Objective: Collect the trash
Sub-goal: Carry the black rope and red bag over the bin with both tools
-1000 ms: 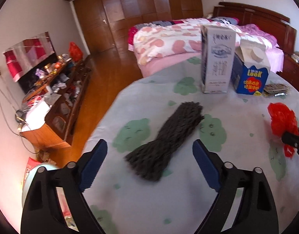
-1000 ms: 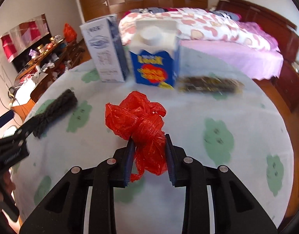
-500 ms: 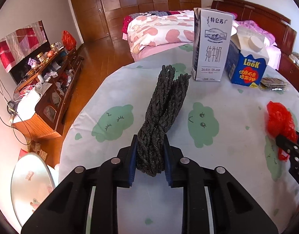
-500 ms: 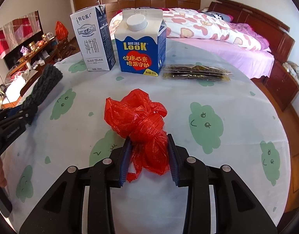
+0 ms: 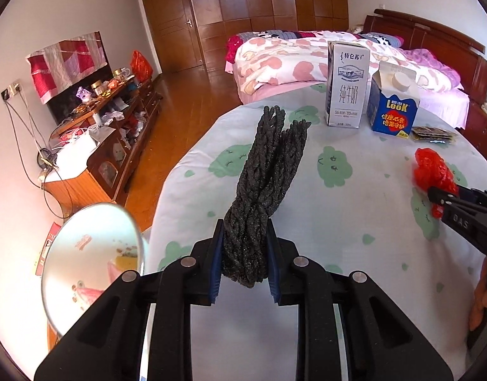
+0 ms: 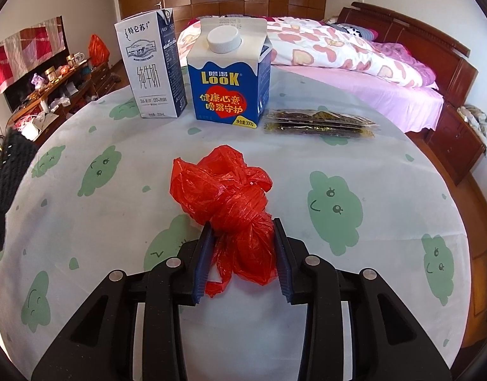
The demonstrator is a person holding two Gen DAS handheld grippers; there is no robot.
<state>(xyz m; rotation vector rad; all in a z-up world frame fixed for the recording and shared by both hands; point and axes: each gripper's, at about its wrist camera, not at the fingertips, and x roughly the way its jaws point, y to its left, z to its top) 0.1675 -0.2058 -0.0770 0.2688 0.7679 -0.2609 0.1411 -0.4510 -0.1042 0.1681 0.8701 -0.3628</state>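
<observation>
1. The left gripper (image 5: 245,255) had its blue pads pinched on the near end of a dark foam net sleeve (image 5: 265,187), low in the middle of the left wrist view.
2. The sleeve's long axis ran up the frame, from the pads toward the white milk carton (image 5: 347,84); its split far ends leaned slightly right, and most of it looked lifted off the cloth.
3. The right gripper (image 6: 243,262) had its pads pressed on the knotted waist of a crumpled red plastic bag (image 6: 226,195), just below the centre of its own view.
4. The bag's puffed part lay on the far side of the pads, a loose tail hanging on the near side.
5. Both pieces of trash were over the round table (image 6: 354,146) with its green-cloud cloth.
6. The blue LOOK carton (image 6: 229,73) stood just right of the milk carton at the table's far side, dark snack packets (image 6: 319,122) lying flat beside it.
7. Bare cloth lay between the bag and the cartons, and wide to the right.
8. In the left wrist view the table's edge curved close at the left, with a round white bin (image 5: 91,263) below it on the floor.
</observation>
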